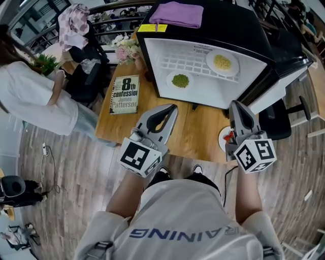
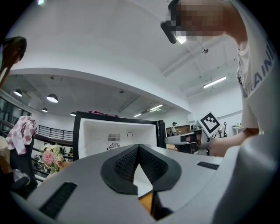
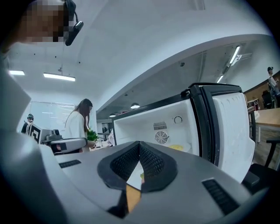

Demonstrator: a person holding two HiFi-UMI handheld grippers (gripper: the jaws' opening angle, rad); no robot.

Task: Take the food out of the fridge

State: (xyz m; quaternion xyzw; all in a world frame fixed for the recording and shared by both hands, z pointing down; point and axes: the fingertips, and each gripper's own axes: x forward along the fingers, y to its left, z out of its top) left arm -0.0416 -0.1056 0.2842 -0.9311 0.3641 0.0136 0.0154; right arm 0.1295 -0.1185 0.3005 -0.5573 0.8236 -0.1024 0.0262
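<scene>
A small black fridge [image 1: 152, 61] stands open on the wooden table [image 1: 203, 134], its white inside facing me. On its wire shelf lie a plate of green food [image 1: 180, 80] and a plate of yellow food [image 1: 222, 63]. My left gripper [image 1: 172, 107] hangs in front of the fridge mouth, below the green plate, shut and empty. My right gripper [image 1: 236, 104] hovers at the fridge's lower right corner, also shut with nothing in it. In the left gripper view the left gripper [image 2: 138, 146] points level at the fridge [image 2: 118, 131]. The right gripper [image 3: 139, 143] points at the fridge's inside [image 3: 144, 127], where the yellow food [image 3: 177, 148] shows.
The fridge door [image 1: 277, 84] hangs open to the right. A purple cloth [image 1: 176, 13] lies on top. A book [image 1: 125, 94] and flowers [image 1: 127, 50] sit on the table's left part. A small plate with red food [image 1: 224, 138] is under my right gripper. A person in white [image 1: 30, 96] stands at left.
</scene>
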